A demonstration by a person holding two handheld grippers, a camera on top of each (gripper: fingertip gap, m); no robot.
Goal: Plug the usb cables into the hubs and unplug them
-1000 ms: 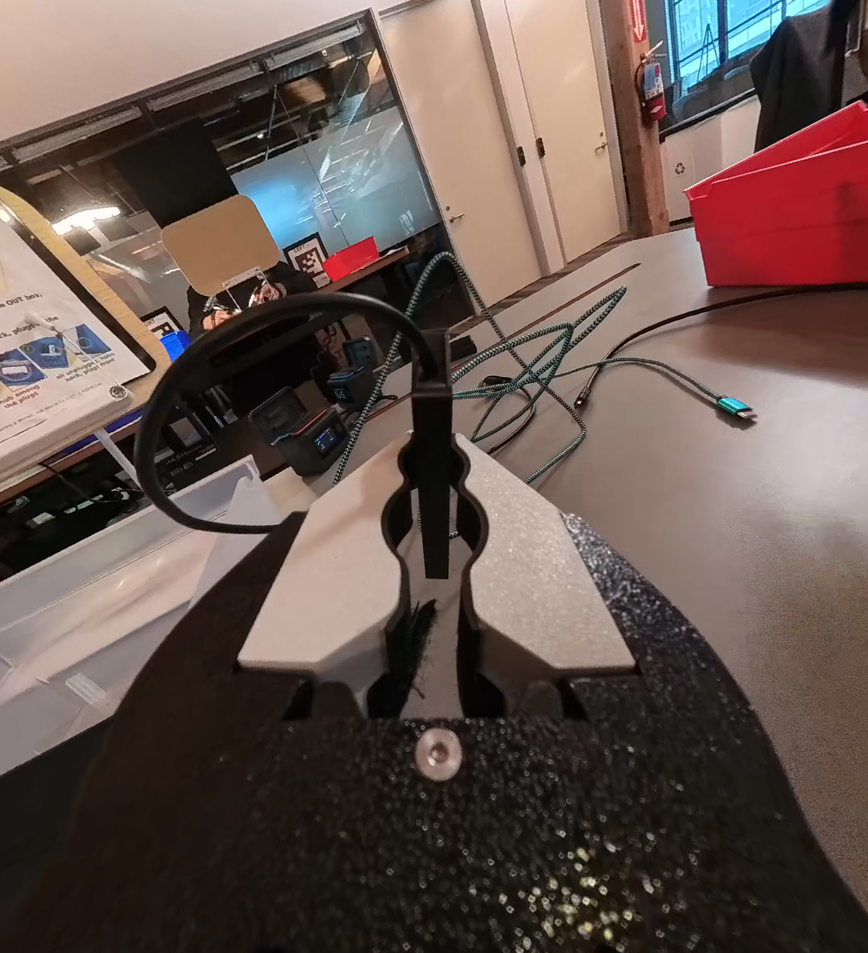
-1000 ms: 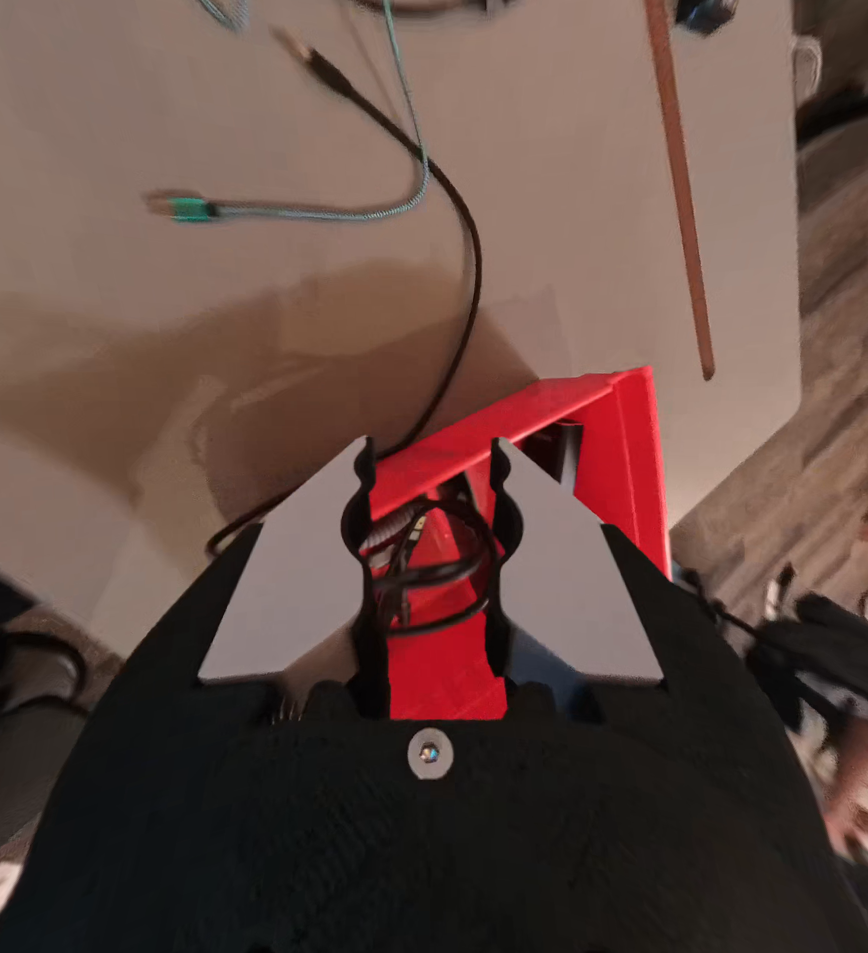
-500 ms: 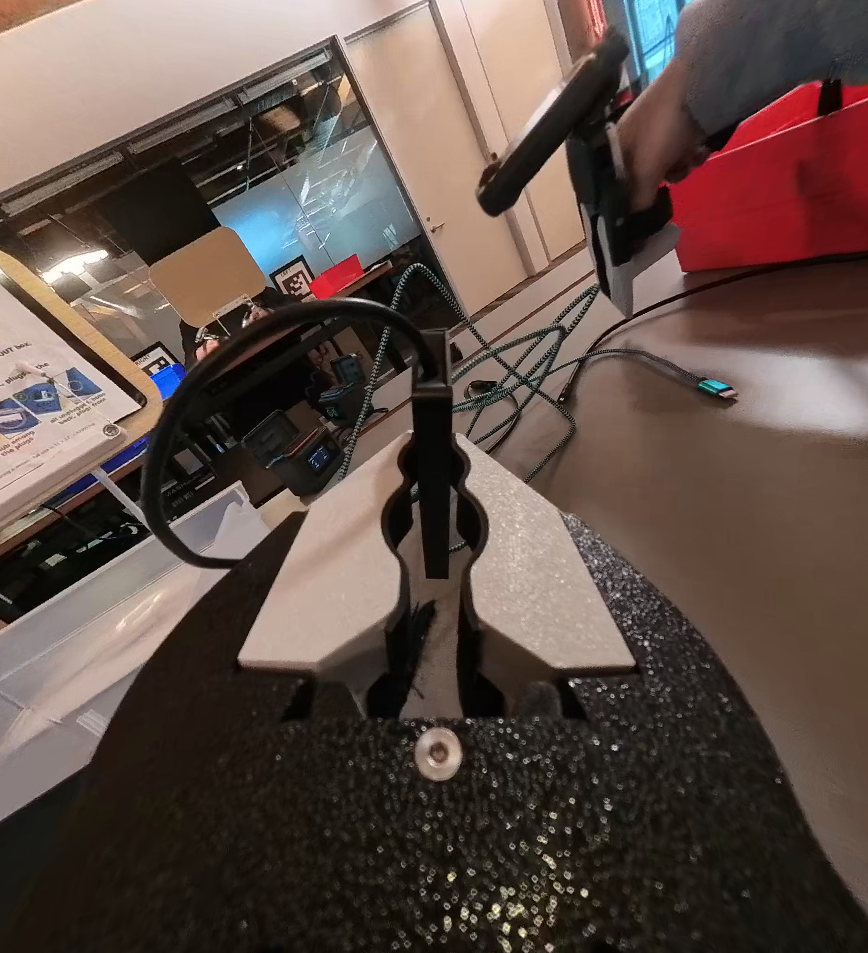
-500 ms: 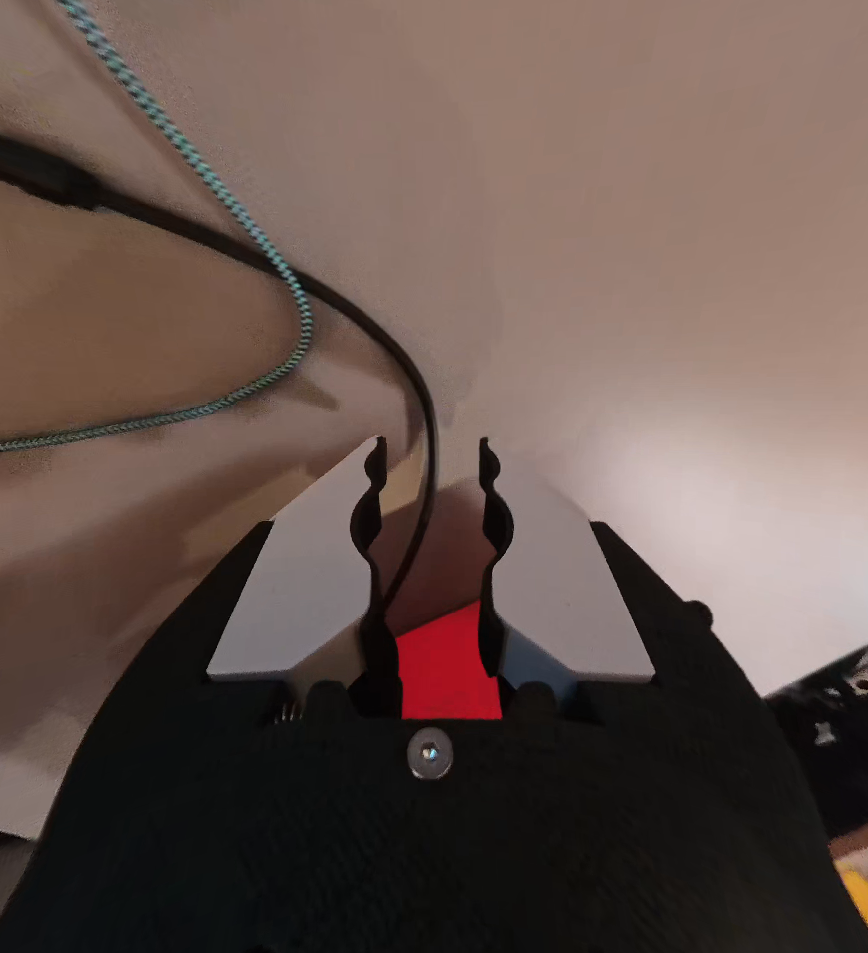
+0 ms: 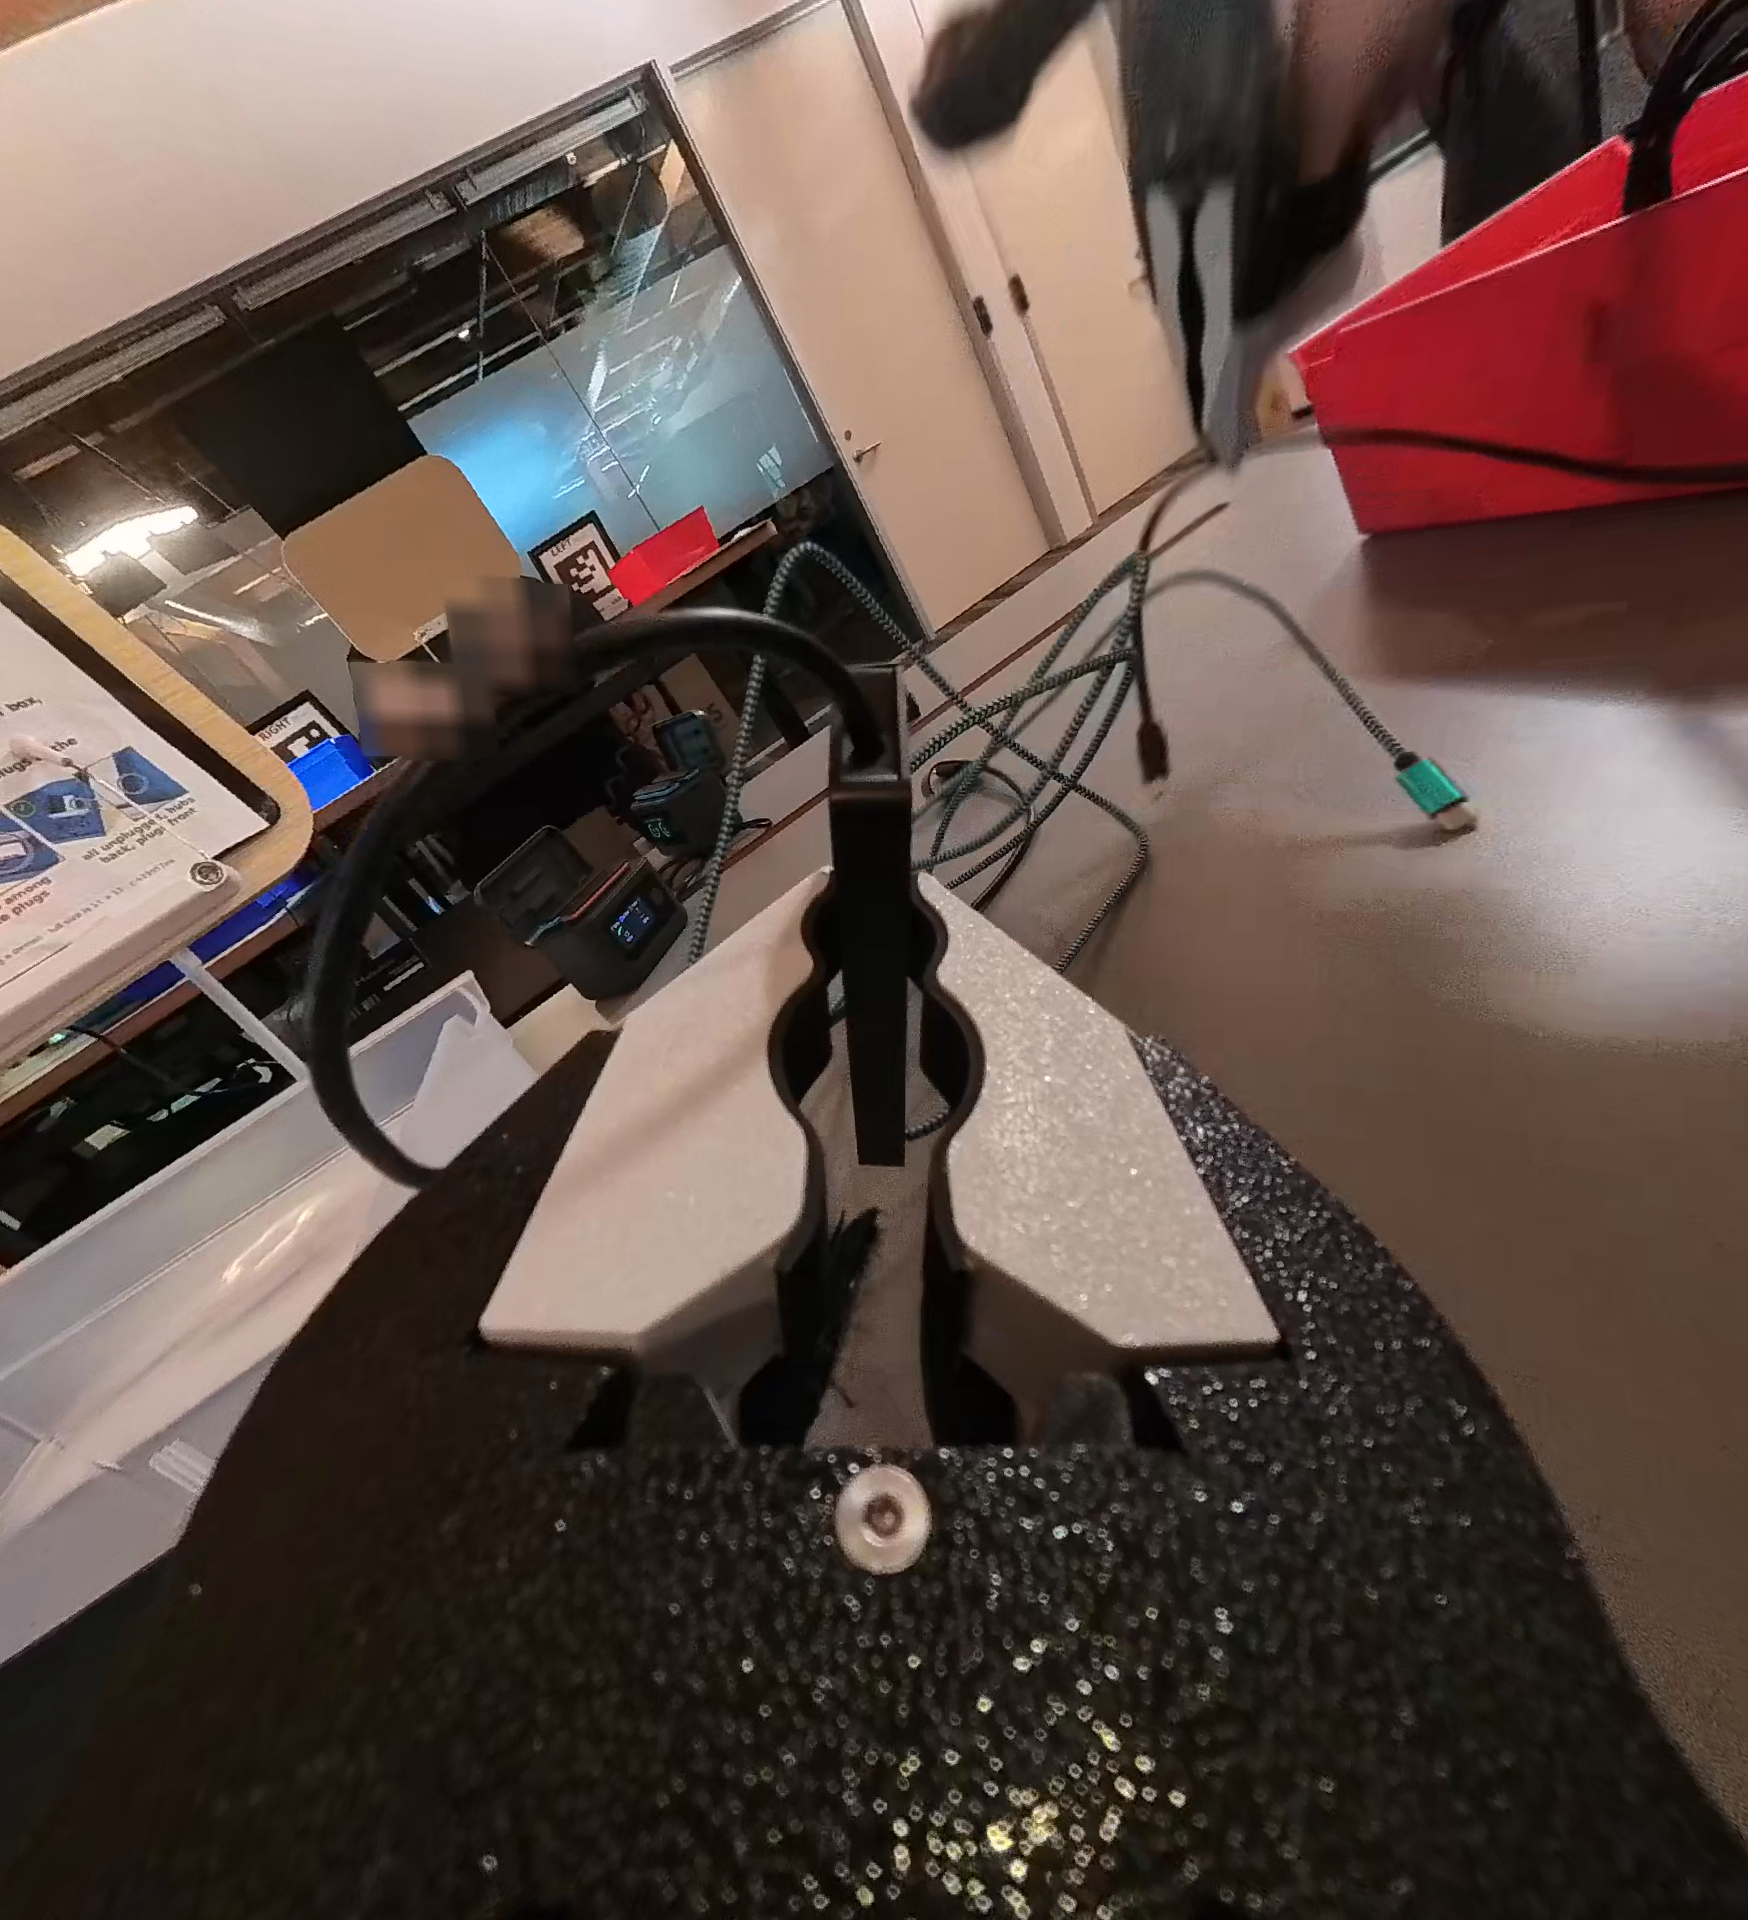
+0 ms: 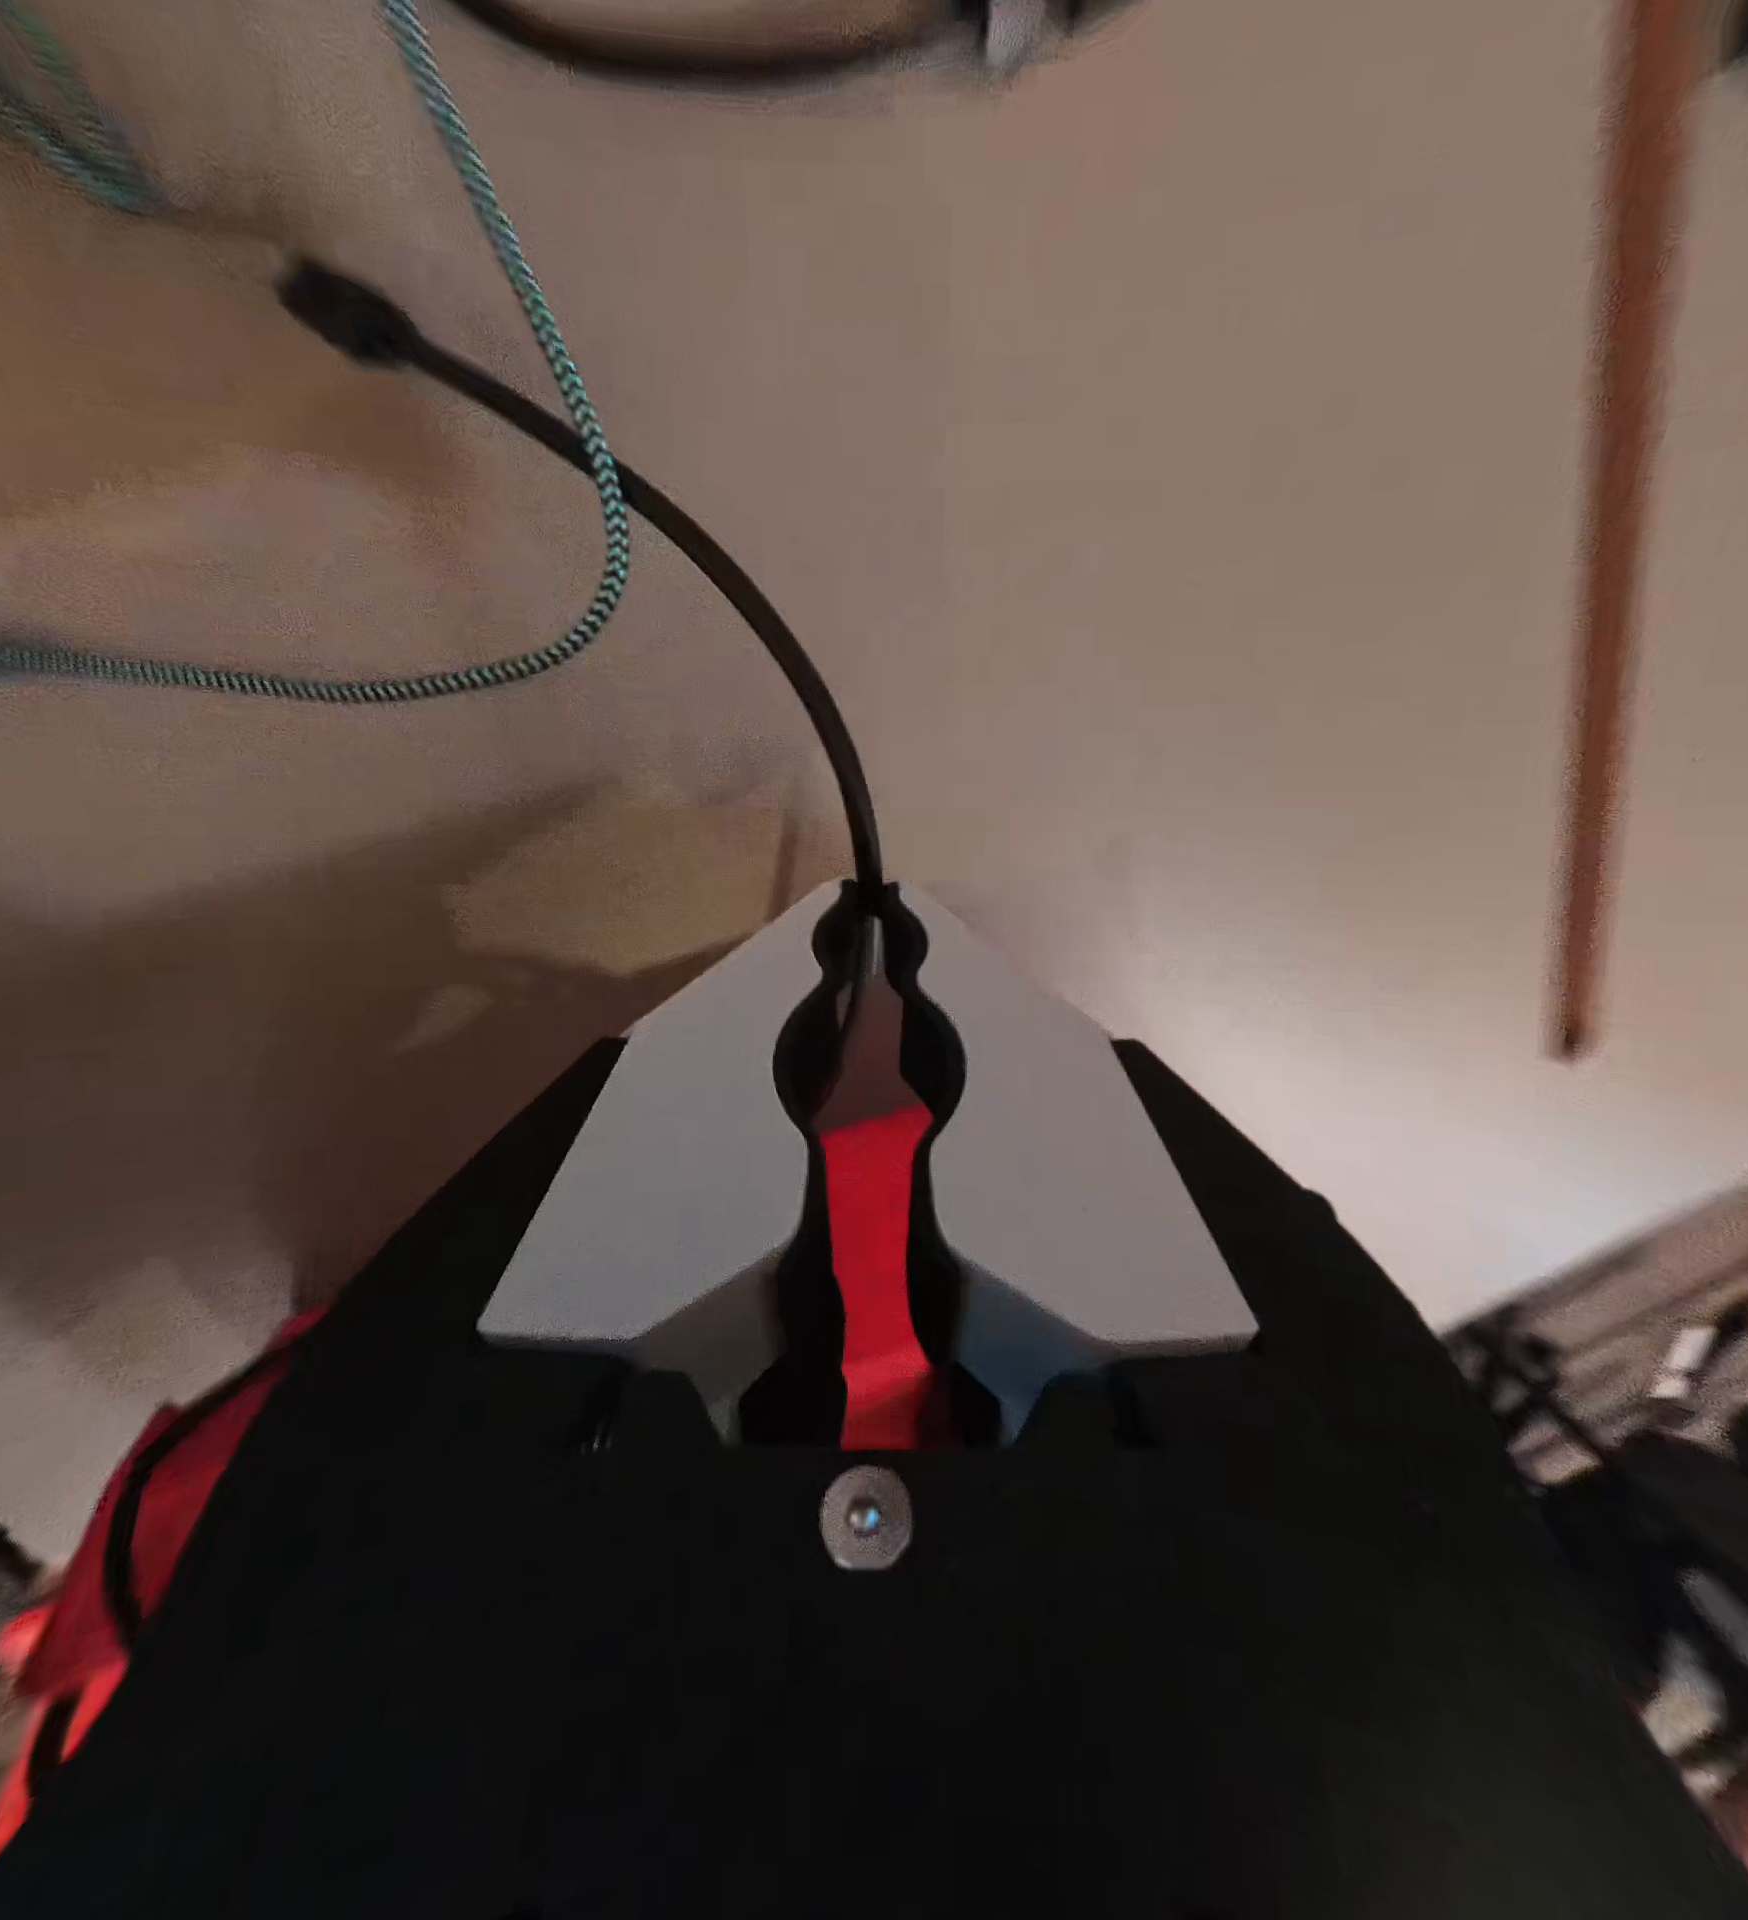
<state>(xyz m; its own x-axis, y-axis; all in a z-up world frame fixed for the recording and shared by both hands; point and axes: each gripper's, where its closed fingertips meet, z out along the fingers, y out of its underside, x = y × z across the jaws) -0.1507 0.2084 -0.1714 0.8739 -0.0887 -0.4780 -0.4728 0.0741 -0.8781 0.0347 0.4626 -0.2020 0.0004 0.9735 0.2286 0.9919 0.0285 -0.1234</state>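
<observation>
In the left wrist view my left gripper [image 5: 875,894] is shut on a thin black USB hub [image 5: 870,935], held edge-up above the brown table [image 5: 1472,1195]. The hub's own black cable [image 5: 350,935] loops off to the left. In the right wrist view my right gripper [image 6: 872,896] is shut on a black USB cable [image 6: 745,592], whose plug [image 6: 340,317] hangs free to the upper left. The same gripper shows blurred in the left wrist view [image 5: 1223,312], lifting that cable with its plug [image 5: 1150,748]. A teal braided cable [image 6: 350,681] lies on the table, its teal plug [image 5: 1431,790] free.
A red bin [image 5: 1576,364] stands at the right with a black cable running along it; it also shows under my right gripper [image 6: 870,1226]. A clear plastic box [image 5: 122,1351] and an instruction board [image 5: 70,831] are at the left. A brown strip [image 6: 1618,520] crosses the table. One gripper's finger ends stand about 30 centimetres off the other's.
My right gripper has moved from above the red bin out over the table and shut on the black cable, lifting it. My left gripper still holds the hub, barely moved.
</observation>
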